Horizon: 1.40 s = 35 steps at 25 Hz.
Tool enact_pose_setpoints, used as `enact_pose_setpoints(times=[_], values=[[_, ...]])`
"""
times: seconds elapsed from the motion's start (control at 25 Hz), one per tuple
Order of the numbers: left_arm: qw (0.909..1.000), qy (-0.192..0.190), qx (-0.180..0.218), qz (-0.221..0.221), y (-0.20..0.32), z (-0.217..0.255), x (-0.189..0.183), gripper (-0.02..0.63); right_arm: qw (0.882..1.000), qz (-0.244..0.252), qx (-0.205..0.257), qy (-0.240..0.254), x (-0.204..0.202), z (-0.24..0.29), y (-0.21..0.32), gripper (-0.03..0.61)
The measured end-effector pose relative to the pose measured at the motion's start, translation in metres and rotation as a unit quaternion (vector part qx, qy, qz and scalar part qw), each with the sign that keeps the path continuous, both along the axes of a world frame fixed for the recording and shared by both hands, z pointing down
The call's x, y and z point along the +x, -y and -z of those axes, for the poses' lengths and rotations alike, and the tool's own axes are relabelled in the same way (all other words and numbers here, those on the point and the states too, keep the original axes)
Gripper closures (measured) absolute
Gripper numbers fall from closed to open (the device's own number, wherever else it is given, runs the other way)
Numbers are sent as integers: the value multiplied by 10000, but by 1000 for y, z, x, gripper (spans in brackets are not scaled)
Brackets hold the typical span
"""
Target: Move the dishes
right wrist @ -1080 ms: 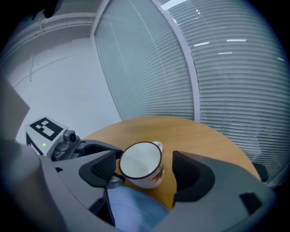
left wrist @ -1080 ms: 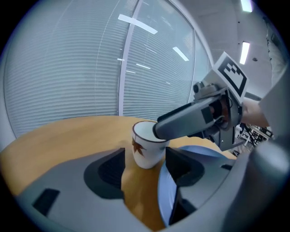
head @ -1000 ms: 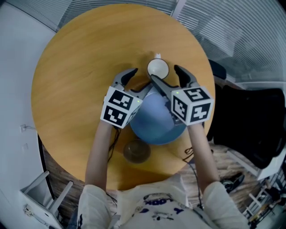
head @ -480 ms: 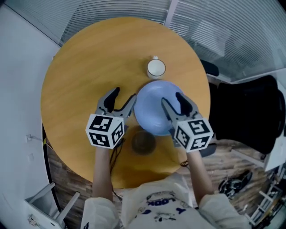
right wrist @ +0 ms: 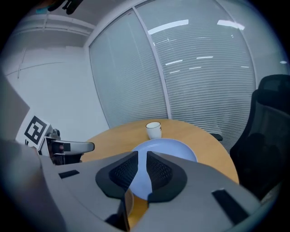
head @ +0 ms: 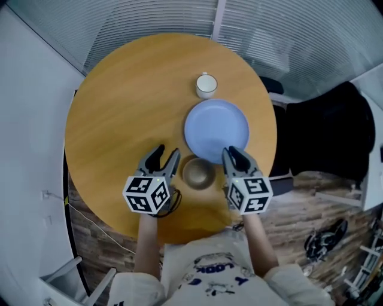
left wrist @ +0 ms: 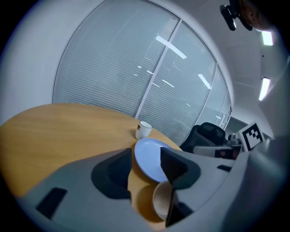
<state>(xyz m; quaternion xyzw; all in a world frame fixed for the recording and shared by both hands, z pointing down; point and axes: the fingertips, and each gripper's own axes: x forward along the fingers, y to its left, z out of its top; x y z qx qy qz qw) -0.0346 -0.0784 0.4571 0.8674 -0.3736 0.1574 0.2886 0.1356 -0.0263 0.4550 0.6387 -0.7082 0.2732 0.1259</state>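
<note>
A light blue plate (head: 216,131) lies flat on the round wooden table (head: 119,101), with a white cup (head: 206,85) just beyond it and a small brownish bowl (head: 198,173) at its near rim. My left gripper (head: 160,160) hovers left of the bowl; its jaws have just been closing but stand open and empty. My right gripper (head: 234,156) hovers right of the bowl, its jaws just closed to a thin slit, with nothing between them. The left gripper view looks past my left gripper (left wrist: 146,155) at the plate (left wrist: 152,168), bowl (left wrist: 161,201) and cup (left wrist: 144,129). The right gripper view shows my right gripper (right wrist: 142,156), plate (right wrist: 174,149) and cup (right wrist: 154,129).
A black office chair (head: 323,131) stands close to the table's right side. Window blinds (head: 179,18) run behind the table. A white chair (head: 66,275) is at the lower left, and a dark cable (head: 173,200) hangs by the near table edge.
Both grippers have drawn back from the plate's sides toward the person, ending beside the bowl. The right jaws have closed almost fully, the left a little. The plate rests on the table.
</note>
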Motion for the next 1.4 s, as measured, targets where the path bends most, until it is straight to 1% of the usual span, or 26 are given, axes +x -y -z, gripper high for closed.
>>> enact_pose_setpoints(times=[0.12,0.16,0.24,0.28,0.4,0.48,0.68,0.92,1.12,1.28,1.4], values=[[9999,82,-1,-65,-18,-5,-6,434,9998,-158,-110,-57,-4,-9,-20,522],[9999,169,-18,-6,-22,-8,-9,464,9997,-206,-148,-58,-6,-12,-26,522],[9991,388,-48,151,-29,-17,-16,581,9994,-271,-218,-50,-9,-18,-35,522],[9986,493,-76,192,-31,-23,-17,589,9993,-281,-253,-46,-10,-22,-38,522],[9966,736,-284,239,-41,-41,-18,589,9989,-280,-370,-35,-14,-34,-44,522],[9952,830,-447,265,-49,-51,-18,589,9986,-260,-454,-26,-18,-42,-48,522],[9930,884,-770,120,-63,-71,-8,589,9973,-225,-701,38,-26,-64,-55,522],[9895,930,-1105,-89,-80,-90,1,589,9952,-52,-969,147,-38,-85,-64,522],[9898,844,-1150,35,-83,-94,3,589,9927,32,-1173,276,-44,-100,-70,522],[9892,754,-1255,-46,-88,-94,12,589,9916,39,-1241,361,-43,-105,-72,522],[9893,735,-1254,-82,-92,-94,23,589,9912,-6,-1279,343,-37,-107,-74,522]])
